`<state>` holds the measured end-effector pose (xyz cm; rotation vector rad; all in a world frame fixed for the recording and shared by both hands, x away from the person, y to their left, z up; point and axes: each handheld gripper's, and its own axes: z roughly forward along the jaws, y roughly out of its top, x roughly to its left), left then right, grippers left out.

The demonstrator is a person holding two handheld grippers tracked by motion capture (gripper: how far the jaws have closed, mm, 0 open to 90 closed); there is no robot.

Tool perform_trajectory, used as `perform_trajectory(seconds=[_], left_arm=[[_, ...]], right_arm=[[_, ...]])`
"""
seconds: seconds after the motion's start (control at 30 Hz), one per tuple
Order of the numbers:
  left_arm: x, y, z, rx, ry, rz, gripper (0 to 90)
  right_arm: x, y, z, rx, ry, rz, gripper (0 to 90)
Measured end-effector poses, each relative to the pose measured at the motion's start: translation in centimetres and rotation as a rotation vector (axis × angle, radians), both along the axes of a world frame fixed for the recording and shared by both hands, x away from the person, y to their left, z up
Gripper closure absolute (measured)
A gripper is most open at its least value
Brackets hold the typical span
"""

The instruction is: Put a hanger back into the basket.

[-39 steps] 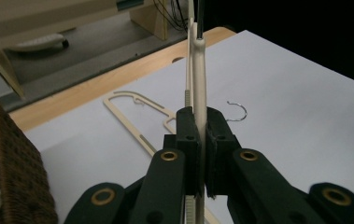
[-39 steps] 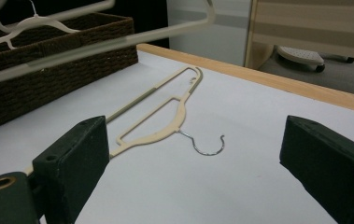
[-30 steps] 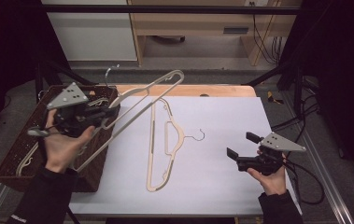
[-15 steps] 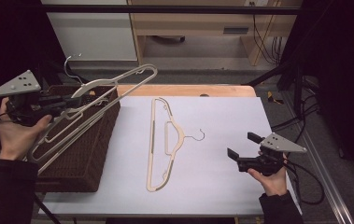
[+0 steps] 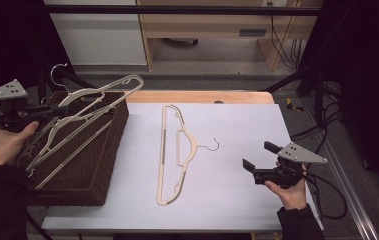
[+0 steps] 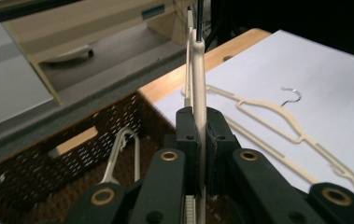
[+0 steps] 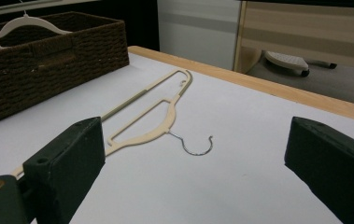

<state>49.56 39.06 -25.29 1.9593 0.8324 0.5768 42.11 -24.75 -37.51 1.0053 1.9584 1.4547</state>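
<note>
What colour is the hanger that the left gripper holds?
The hanger is cream, like the one on the table; the left gripper view shows it best.

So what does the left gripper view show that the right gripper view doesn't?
Left gripper view alone: the left gripper with its jaws shut on the held hanger, seen edge on, and spare hangers down inside the basket.
Right gripper view alone: the right gripper with its jaws wide open and nothing between them, and the basket's outer wall.
Both: the beige hanger lying flat on the white table, its wire hook pointing away from the basket.
</note>
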Motion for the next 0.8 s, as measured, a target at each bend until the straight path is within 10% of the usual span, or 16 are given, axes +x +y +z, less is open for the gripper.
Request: perform_trajectory(seconds=[0.8], left_arm=[[-0.3,6.5,-6.2,-0.032,0.085,0.124,86.2]], right_arm=[[0.1,0.1,-0.1,-0.005,0.006,-0.003,5.3]])
